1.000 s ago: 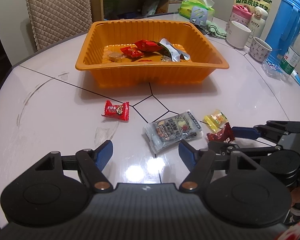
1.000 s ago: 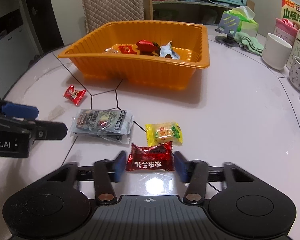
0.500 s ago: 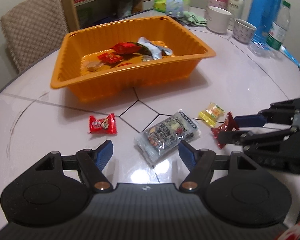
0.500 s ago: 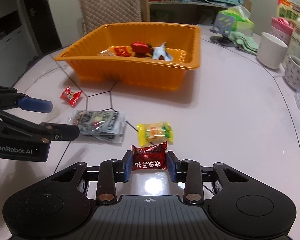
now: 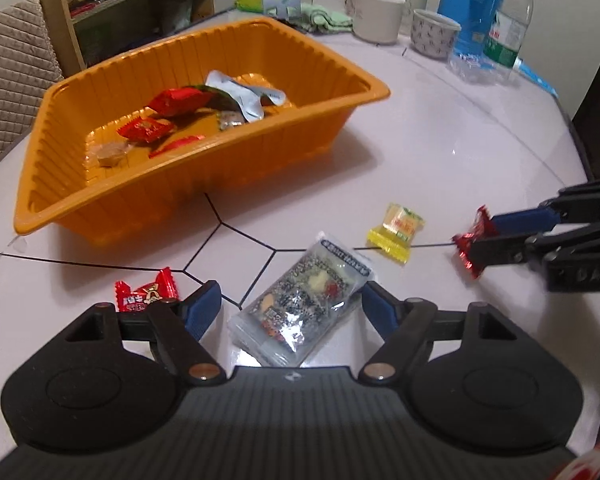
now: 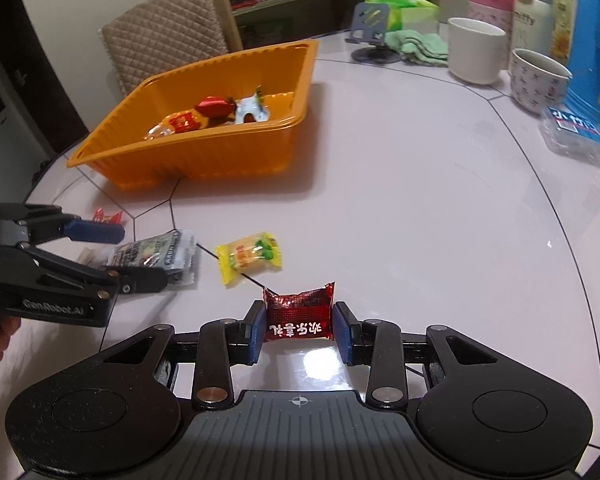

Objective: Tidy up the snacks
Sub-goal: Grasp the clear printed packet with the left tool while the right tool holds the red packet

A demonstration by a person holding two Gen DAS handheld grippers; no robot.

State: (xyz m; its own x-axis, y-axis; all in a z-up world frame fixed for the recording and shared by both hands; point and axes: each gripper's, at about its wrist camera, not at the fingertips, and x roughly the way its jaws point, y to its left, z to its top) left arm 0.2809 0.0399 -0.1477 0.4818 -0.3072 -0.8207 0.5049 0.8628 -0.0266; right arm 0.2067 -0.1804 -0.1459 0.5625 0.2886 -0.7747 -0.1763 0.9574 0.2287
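Right wrist, "GenRobot.AI" on left claw [image 6: 100, 258]

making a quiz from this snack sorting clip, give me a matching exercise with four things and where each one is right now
Things:
1. dark red candy
2. grey snack packet
3. yellow candy
4. silver wrapper

Places:
A. inside the orange tray
B. loose on the table, no gripper around it
C. clamped in the right gripper
D. between the open left gripper fingers

Pairs: 1-C, 2-D, 3-B, 4-A
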